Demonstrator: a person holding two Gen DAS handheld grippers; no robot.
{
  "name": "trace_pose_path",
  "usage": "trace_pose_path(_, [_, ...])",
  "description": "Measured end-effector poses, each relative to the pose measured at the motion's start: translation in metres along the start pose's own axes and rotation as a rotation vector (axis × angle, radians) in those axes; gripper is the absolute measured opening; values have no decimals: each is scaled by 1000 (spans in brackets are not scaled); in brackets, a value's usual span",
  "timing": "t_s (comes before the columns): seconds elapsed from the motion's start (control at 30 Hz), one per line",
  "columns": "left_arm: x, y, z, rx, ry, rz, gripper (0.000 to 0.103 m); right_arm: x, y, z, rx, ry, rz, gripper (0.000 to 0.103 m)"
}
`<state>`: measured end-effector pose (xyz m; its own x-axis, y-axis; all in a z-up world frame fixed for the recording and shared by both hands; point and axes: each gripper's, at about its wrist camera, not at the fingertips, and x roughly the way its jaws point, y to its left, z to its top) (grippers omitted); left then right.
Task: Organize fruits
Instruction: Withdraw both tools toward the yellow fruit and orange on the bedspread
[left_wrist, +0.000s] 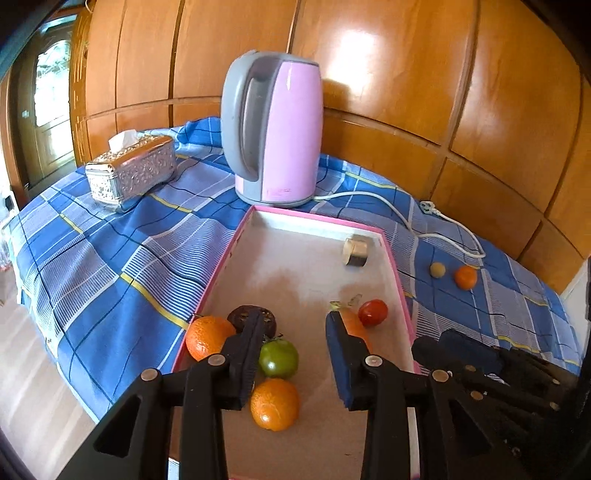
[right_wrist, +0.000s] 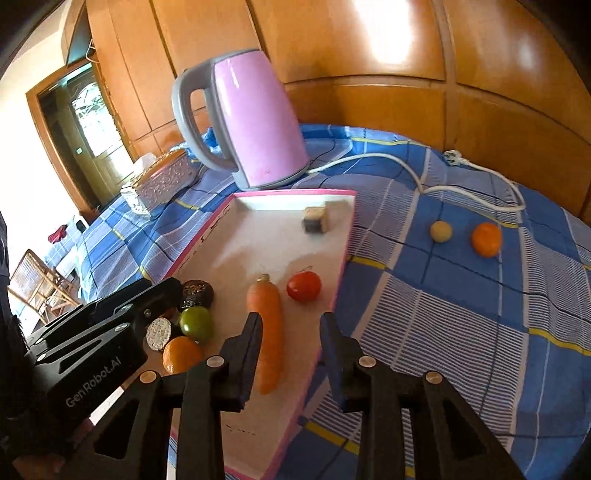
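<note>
The pink-rimmed tray (left_wrist: 221, 266) lies on a desk covered by a blue plaid cloth (left_wrist: 110, 258) and holds most of the fruit. At its 7 o'clock corner, seen from the left wrist view, a cluster sits close together: an orange (left_wrist: 207, 336) against the tray wall, a dark brown fruit (left_wrist: 245, 317) behind it, a green tomato (left_wrist: 279, 357) at the centre, and a second orange (left_wrist: 275, 404) nearest the camera. Toward 3 o'clock in the tray lie a carrot (right_wrist: 267, 332), lengthwise with its stem end pointing away, and a red tomato (right_wrist: 303, 287) just beside that stem end. A small cylindrical object (left_wrist: 355, 252) rests near the far right corner of the tray; its type cannot be determined.

Outside the tray, at 2 o'clock on the cloth, a small yellowish fruit (right_wrist: 440, 231) and a third orange (right_wrist: 487, 239) lie near each other.

The left hand-held gripper (left_wrist: 293, 325) hovers over the near part of the tray, jaws apart and holding nothing, with the cluster at its left finger and the carrot at its right finger. The right hand-held gripper (right_wrist: 291, 325) is also spread and empty, positioned over the right tray wall.

At 12 o'clock beyond the tray stands a pink electric kettle (left_wrist: 275, 129); its white cord (right_wrist: 406, 166) runs across the cloth toward 2 o'clock. A silver tissue box (left_wrist: 131, 171) sits at 10 o'clock.
</note>
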<state>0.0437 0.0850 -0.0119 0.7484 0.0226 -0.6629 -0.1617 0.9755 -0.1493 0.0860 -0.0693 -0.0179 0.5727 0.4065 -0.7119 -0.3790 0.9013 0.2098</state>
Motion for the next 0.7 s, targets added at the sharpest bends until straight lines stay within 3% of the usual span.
trace_pose_path(0.7, [-13, -57, -13, 133, 7, -70, 35, -35, -65, -25, 136, -54, -131, 33])
